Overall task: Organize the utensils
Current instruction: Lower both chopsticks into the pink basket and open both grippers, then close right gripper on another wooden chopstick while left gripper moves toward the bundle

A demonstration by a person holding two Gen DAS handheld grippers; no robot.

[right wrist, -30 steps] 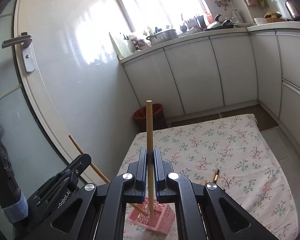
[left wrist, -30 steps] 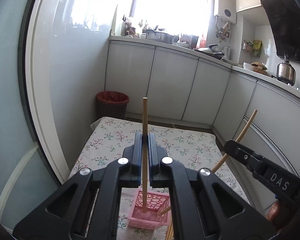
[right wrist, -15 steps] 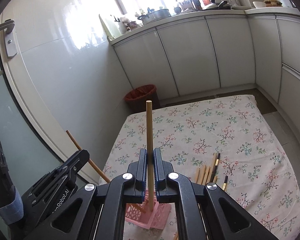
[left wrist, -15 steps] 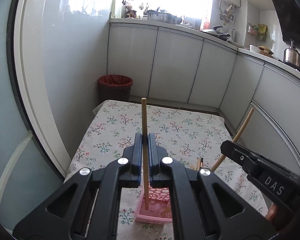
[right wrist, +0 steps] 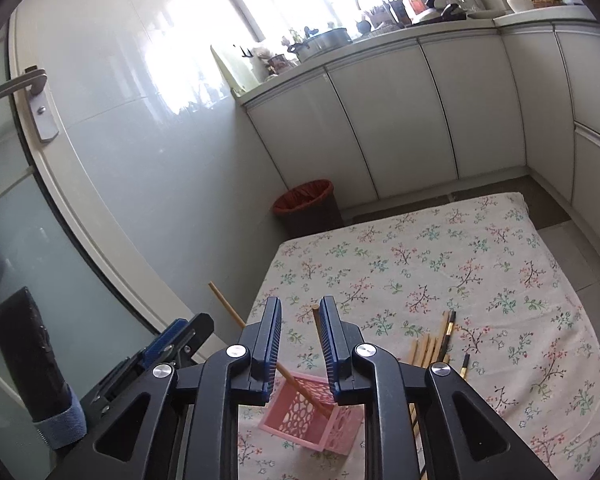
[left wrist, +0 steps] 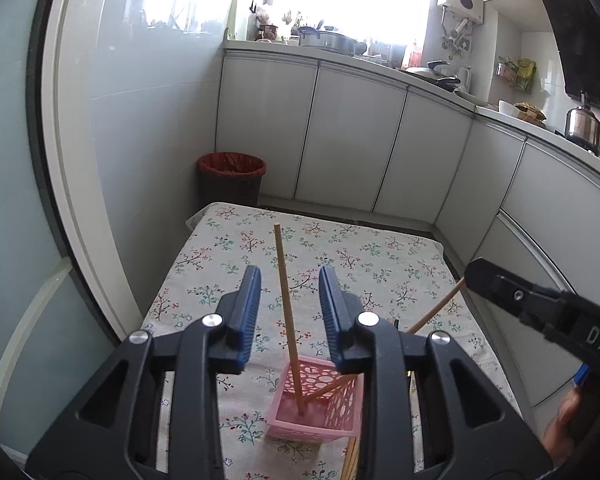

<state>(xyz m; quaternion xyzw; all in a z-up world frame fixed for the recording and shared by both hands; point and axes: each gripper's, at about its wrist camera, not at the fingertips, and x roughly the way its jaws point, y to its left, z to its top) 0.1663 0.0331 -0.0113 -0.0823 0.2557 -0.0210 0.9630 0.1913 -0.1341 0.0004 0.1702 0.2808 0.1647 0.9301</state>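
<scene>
Two wooden chopsticks stood in the pink basket (left wrist: 314,404) on the flowered worktop (left wrist: 364,256). The one between the left gripper (left wrist: 290,312) fingers (left wrist: 246,312) (left wrist: 288,320) leaned slightly, its foot on the basket floor, touching neither pad; a second earlier those pads had been clenched on it. The other chopstick (right wrist: 319,344) rose between the right gripper (right wrist: 300,340) fingers, close to the right pad, and it too had been clamped a second before. Both pairs of fingers were spreading, released from the sticks. In the right wrist view the left-hand chopstick (right wrist: 228,309) slanted out of the basket (right wrist: 312,416). More chopsticks (right wrist: 428,344) lay flat on the cloth just beside the basket.
</scene>
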